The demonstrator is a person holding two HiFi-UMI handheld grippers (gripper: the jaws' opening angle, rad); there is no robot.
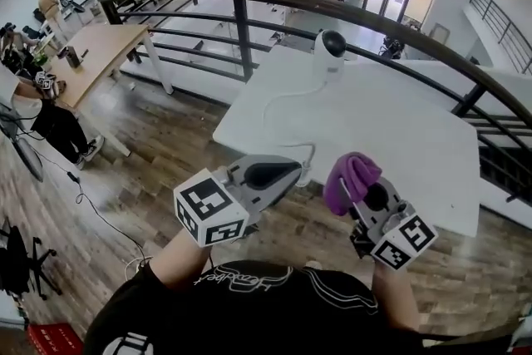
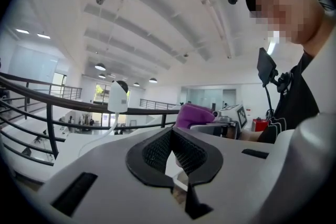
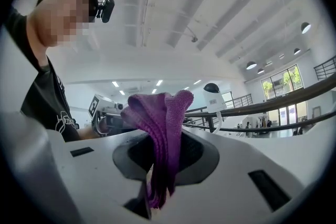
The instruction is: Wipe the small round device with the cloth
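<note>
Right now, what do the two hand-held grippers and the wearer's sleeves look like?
Both the left hand-held gripper and the right hand-held gripper have smooth grey shells, black textured pads and a white cube with black square markers. The person wears a black short-sleeved T-shirt with white print.

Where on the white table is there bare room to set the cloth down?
The table's right half is bare, between the device and the right edge by the railing. The left half is tighter: the cable loops from the device to the near edge.
</note>
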